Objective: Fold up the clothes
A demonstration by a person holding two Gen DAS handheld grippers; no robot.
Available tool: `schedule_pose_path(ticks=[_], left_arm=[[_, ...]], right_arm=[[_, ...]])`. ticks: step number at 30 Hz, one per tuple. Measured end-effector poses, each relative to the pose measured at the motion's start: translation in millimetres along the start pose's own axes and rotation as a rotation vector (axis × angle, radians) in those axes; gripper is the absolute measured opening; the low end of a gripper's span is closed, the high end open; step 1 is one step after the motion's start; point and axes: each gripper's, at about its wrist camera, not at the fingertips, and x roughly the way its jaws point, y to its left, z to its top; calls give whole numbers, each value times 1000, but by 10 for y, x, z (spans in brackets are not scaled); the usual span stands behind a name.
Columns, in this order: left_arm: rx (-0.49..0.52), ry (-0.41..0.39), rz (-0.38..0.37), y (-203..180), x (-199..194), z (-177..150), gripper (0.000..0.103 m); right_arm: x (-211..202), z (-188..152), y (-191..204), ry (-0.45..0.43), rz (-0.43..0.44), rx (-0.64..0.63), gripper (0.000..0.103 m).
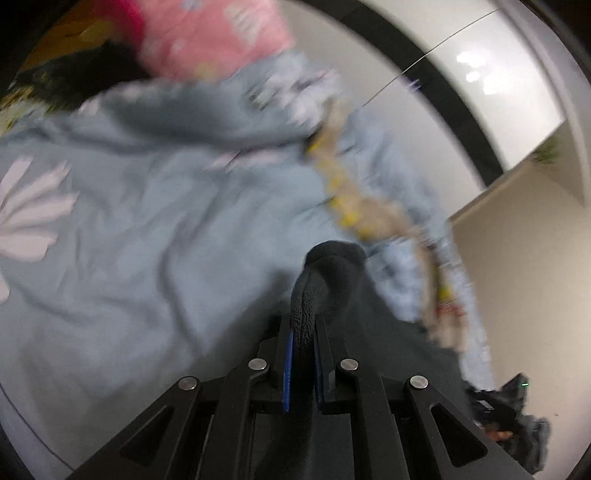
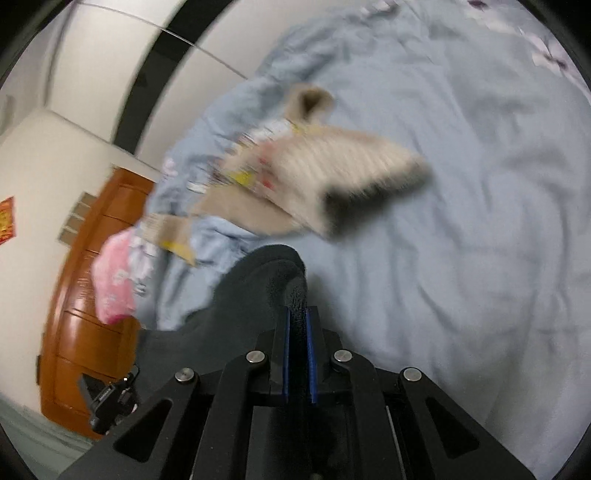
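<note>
A dark grey garment [image 1: 332, 280] is pinched in my left gripper [image 1: 303, 332], which is shut on a fold of it above the bed. My right gripper [image 2: 298, 317] is shut on another part of the same dark grey garment [image 2: 258, 280], which hangs down to the left between the two. A beige knitted garment with yellow and red print [image 2: 332, 173] lies on the light blue bed sheet [image 2: 461, 221]; it also shows as a beige strip in the left wrist view [image 1: 354, 199]. Both views are blurred by motion.
A pink printed cloth [image 1: 214, 33] lies at the head of the bed and shows in the right wrist view [image 2: 114, 284] too. A white and black headboard wall [image 1: 443, 92] is behind. An orange wooden cabinet [image 2: 88, 314] stands at left.
</note>
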Motion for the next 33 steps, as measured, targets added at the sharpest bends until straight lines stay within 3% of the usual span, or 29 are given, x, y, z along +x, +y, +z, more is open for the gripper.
schedule_pose_path(ticks=[3,8,14,15,16,18,19,20,23,26,33], left_arm=[[-66,69,34,200,197,-100,10],[-45,89,71,72,173,-5,14],[-67,30,272,125,-239,54,17],[-87,24,278,162,-342,13,18],[-113,17,257,197,-459,-66,24],[-174,3,193,252,-660,-281,44],[-203,-1,162,274,-745,-393,57],[-225,4,136,280,-780,-521,60],[-291,20,56,298,-872,-899,66],[-349,65,4,297,-770,-1137,68],[-447,65,-94,260,-445,-1230,73]], right_arm=[[116,-79,-167,39,-18,55,7],[78,-28,-54,47,-55,25,9],[-374,-101,-3,-17,-225,-11,15],[-483,-149,-14,-30,-243,-10,17],[-609,-247,-32,-40,-233,-7,26],[-831,-497,-88,-43,-197,18,48],[-926,-643,-125,-40,-167,39,53],[-979,-799,-159,-31,-121,72,55],[-946,-1190,-162,12,-6,163,62],[-757,-1477,-122,58,53,227,71],[-309,-1563,-55,8,128,371,74]])
